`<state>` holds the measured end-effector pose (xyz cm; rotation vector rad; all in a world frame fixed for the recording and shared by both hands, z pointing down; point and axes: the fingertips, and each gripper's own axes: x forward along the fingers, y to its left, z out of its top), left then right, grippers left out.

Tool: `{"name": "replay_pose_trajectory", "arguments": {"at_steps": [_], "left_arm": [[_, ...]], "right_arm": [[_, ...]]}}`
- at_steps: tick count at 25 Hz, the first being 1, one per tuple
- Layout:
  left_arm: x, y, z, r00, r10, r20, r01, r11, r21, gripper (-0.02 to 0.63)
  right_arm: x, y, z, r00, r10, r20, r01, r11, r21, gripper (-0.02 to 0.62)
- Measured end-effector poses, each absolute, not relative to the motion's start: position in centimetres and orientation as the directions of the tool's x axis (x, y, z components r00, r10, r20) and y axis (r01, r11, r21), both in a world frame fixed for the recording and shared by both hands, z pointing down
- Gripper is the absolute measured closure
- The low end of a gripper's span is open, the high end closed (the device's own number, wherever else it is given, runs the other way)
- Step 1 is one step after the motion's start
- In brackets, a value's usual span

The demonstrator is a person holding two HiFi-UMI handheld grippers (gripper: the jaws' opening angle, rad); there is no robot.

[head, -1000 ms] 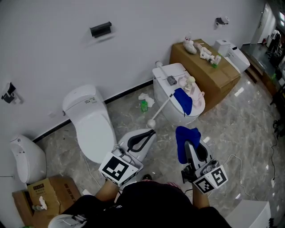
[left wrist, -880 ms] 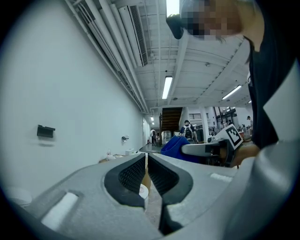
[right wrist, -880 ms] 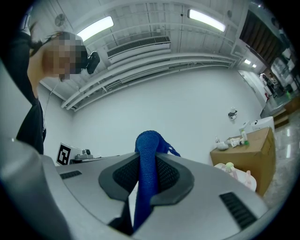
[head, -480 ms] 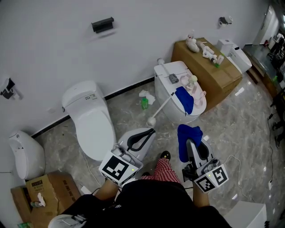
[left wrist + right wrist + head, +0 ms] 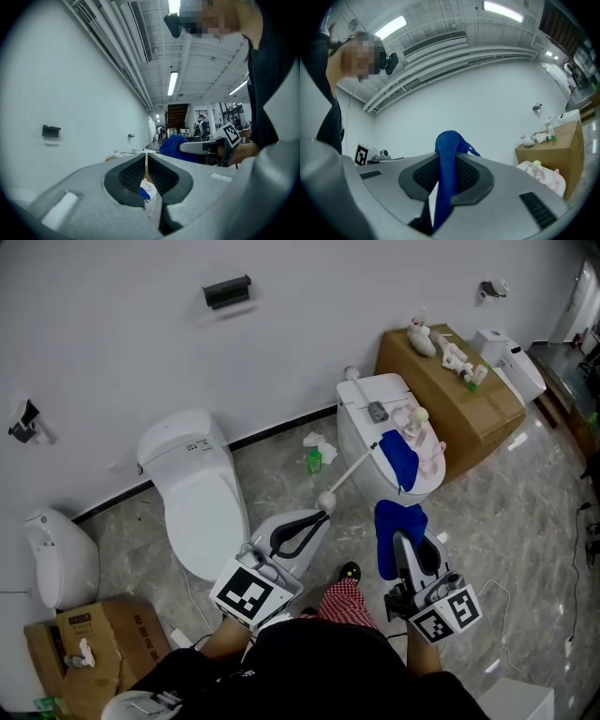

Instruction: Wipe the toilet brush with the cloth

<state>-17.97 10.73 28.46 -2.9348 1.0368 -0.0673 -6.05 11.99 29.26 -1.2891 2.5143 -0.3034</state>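
Observation:
My left gripper (image 5: 321,518) is shut on the toilet brush (image 5: 352,470), a thin white stick with a white ball just past the jaw tips. The stick slants up to the right toward the white toilet (image 5: 367,395) at the back. In the left gripper view the brush (image 5: 146,168) shows as a thin stick pinched between the black pads of my left gripper (image 5: 146,161). My right gripper (image 5: 401,542) is shut on a blue cloth (image 5: 394,521) that bulges out above its jaws. The cloth (image 5: 447,145) stands between the pads of the right gripper (image 5: 447,161). Cloth and brush are apart.
A second blue cloth (image 5: 403,457) and pale items lie on the right toilet's lid. Another toilet (image 5: 197,493) stands at left, with a white fixture (image 5: 56,554) beside it. A green bottle (image 5: 314,461), a brown box (image 5: 459,395) and an open carton (image 5: 75,652) stand around.
Both grippers have edged forward with brush and cloth still held. A shoe and a patterned trouser leg have come into the head view between them.

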Motion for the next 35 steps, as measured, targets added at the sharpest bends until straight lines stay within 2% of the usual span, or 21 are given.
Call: {"name": "replay_pose_trajectory", "arguments": {"at_steps": [35], "left_arm": [[-11.3, -2.3, 29.1, 0.762, -0.644, 0.074, -0.642, -0.765, -0.054, 0.6]], "right_arm": [[0.3, -1.8, 30.5, -0.572, -0.807, -0.148, -0.733, 0.584, -0.349, 0.531]]}}
